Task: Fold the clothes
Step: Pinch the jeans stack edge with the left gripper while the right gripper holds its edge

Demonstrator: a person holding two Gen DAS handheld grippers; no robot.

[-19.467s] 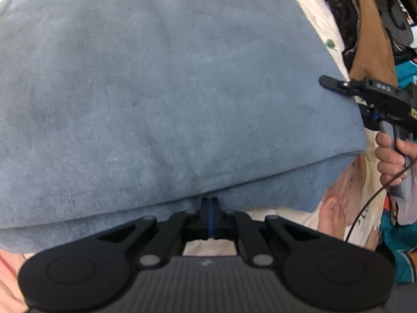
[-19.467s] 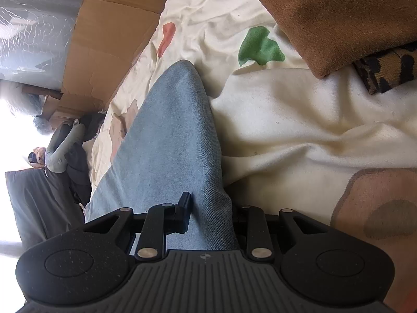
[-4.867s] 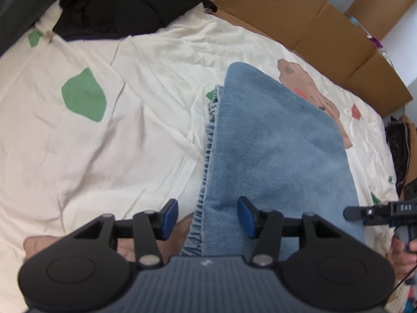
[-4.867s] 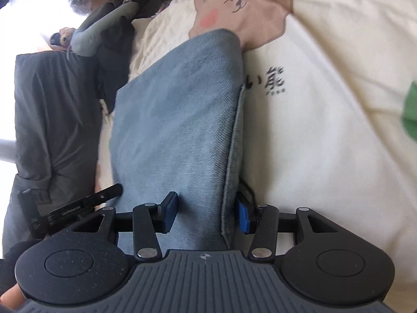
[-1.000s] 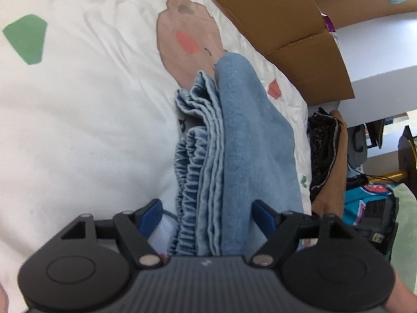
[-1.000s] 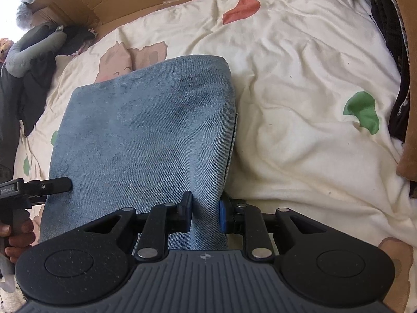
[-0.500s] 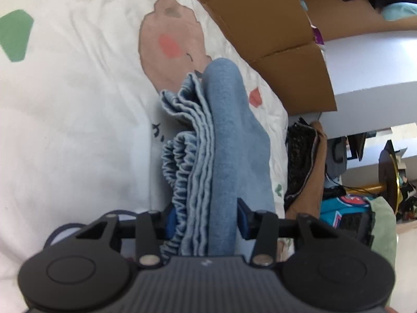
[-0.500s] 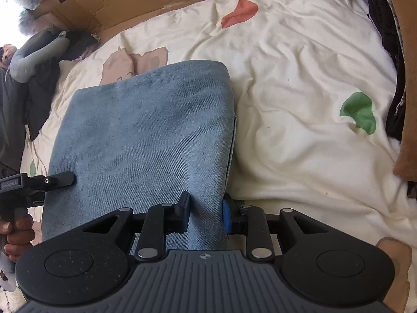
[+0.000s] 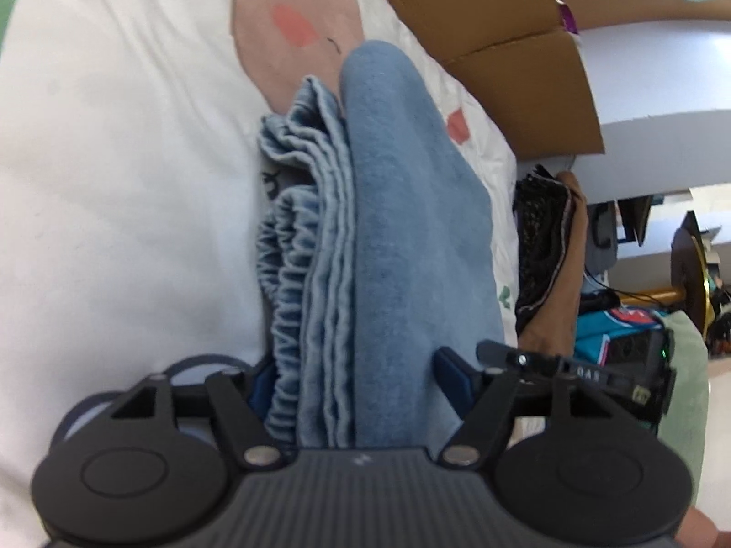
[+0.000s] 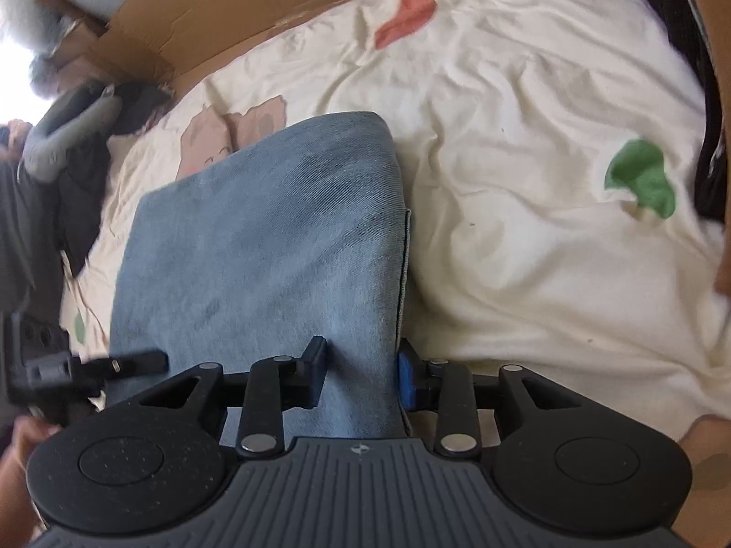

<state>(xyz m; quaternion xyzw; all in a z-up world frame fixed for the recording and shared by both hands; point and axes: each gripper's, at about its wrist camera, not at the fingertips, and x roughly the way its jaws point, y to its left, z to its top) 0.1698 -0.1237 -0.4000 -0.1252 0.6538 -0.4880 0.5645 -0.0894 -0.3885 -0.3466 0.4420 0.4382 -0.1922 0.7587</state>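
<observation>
A folded blue denim garment (image 9: 402, 228) lies on the bed, its gathered waistband and stacked layer edges on the left in the left wrist view. My left gripper (image 9: 354, 379) straddles this end of the stack. Its jaws are opening, and the cloth sits loosely between the pads. In the right wrist view the same garment (image 10: 265, 237) shows its smooth top and right edge. My right gripper (image 10: 361, 370) has that edge between its fingers. Its jaws are opening too, with cloth still against both pads. Each gripper also appears at the edge of the other's view.
The cream bed sheet (image 10: 525, 228) with coloured prints spreads around the garment. Flattened cardboard (image 9: 479, 13) lines the far side of the bed. Dark and brown clothes (image 9: 543, 251) are piled at one end, and grey and black items (image 10: 68, 137) lie at the other.
The left jaws squeezed the stack half a second ago and now stand wide again. The right jaws have widened bit by bit around the edge. Neither hand has shifted much.
</observation>
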